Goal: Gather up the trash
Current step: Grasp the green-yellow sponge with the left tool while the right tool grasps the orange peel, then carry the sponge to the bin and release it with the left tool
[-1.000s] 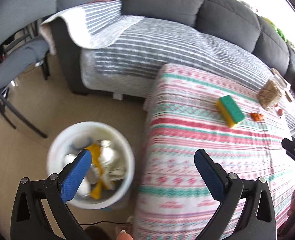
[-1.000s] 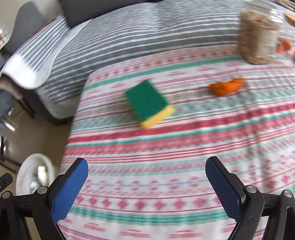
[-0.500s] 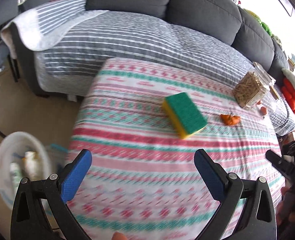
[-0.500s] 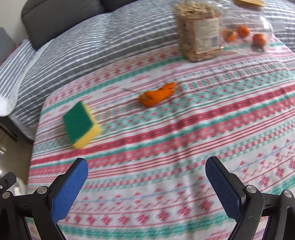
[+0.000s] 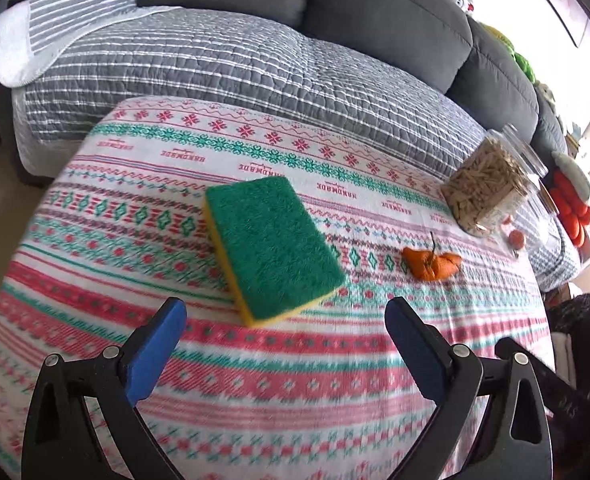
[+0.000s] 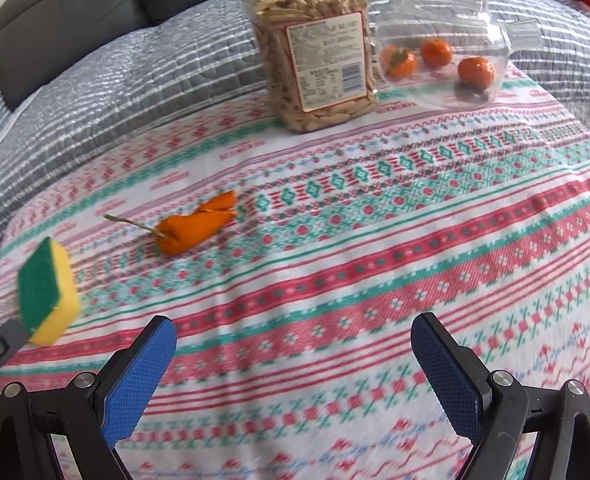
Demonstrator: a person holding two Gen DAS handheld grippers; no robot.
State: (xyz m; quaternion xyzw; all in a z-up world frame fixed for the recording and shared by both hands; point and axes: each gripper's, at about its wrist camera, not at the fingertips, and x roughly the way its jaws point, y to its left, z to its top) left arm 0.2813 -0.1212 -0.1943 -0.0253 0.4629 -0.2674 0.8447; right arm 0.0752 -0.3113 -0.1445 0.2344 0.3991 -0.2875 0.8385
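Left claw (image 5: 285, 338) wide open, empty, over sponge (image 5: 271, 246), right claw (image 6: 293, 360) wide open, empty, 1 orange peel (image 6: 195, 228) on tabletop cloth (image 6: 375, 280) printed "HANDMADE", 1 labelled nut jar (image 6: 315, 48), text unreadable, 3 tangerines (image 6: 437, 53) in glass jar.

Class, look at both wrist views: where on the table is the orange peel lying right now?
The orange peel lies on the patterned tablecloth, between the green-and-yellow sponge and the jar of seeds, apart from both; in the left wrist view it sits right of the sponge.
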